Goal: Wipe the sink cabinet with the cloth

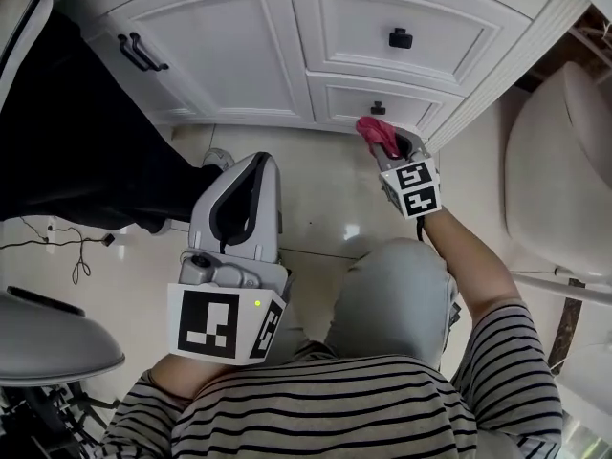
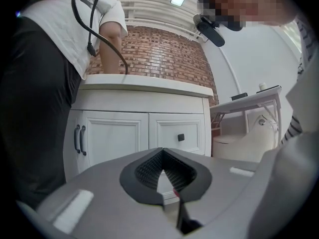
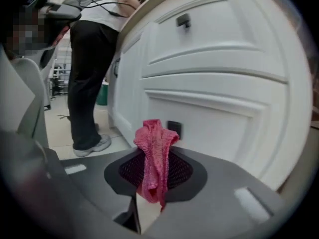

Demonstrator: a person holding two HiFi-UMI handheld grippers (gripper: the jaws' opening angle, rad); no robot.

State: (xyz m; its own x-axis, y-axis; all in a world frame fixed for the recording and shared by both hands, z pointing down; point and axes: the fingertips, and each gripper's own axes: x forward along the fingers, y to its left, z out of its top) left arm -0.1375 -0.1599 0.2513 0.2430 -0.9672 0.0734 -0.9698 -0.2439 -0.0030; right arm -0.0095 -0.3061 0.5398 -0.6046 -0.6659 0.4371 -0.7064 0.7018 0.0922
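The white sink cabinet [image 1: 287, 46] fills the top of the head view, with two drawers at the right and a door at the left. My right gripper [image 1: 381, 142] is shut on a pink cloth [image 1: 376, 135], held low close to the lower drawer [image 1: 382, 98] and its black knob [image 1: 379, 109]. In the right gripper view the pink cloth [image 3: 154, 156] stands bunched between the jaws, just short of the lower drawer's knob [image 3: 174, 129]. My left gripper [image 1: 251, 165] hangs back above the floor, shut and empty; its tips [image 2: 161, 151] meet.
A second person in dark trousers [image 1: 86, 142] stands at the cabinet's left, one shoe [image 1: 218, 159] near my left gripper. A white toilet [image 1: 559, 161] sits at the right. Cables [image 1: 67, 242] trail on the floor at the left.
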